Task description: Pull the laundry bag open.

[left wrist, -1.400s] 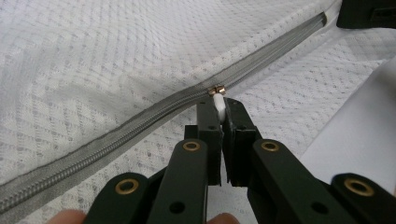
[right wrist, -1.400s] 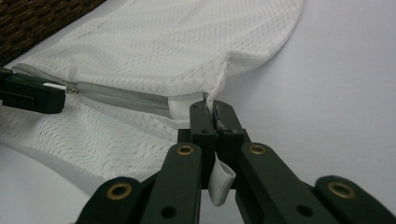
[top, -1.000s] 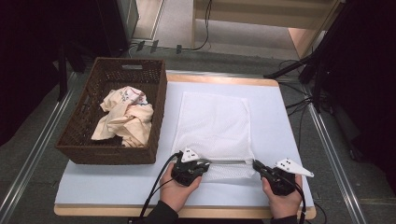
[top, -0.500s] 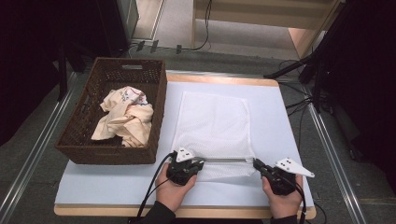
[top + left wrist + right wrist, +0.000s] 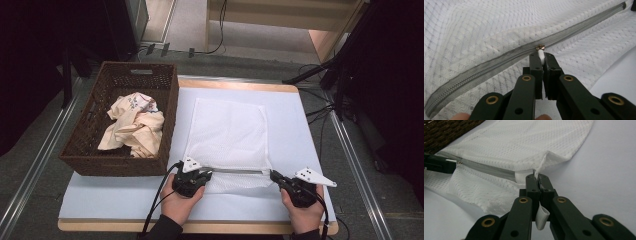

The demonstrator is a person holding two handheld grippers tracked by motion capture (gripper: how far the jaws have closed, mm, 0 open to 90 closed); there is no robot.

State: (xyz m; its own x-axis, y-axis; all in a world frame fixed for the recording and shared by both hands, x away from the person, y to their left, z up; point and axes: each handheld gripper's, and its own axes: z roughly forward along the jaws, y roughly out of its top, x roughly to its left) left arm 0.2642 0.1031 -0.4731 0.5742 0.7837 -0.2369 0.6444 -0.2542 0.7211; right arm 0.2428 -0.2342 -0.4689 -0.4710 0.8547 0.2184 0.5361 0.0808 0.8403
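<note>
We have a white mesh laundry bag (image 5: 229,135) lying flat on the surface (image 5: 300,130), stretched between our two tongs along its near edge. Our left tongs (image 5: 541,56) are clenched on the small white zipper pull (image 5: 540,54), with the brass slider just beyond their tips on the grey zipper (image 5: 499,62). Our right tongs (image 5: 538,178) are clenched on a white fabric tab (image 5: 541,216) at the bag's corner, at the far end of the zipper from the left tongs.

We judge the bag to be very light, soft and limp, so it will bunch and slide rather than resist. The pull is tiny and likely slippery; we should grip it squarely and draw along the zipper's line, keeping the corner taut. The wicker basket (image 5: 100,125) holding crumpled cloth (image 5: 132,125) sits beyond the left tongs.
</note>
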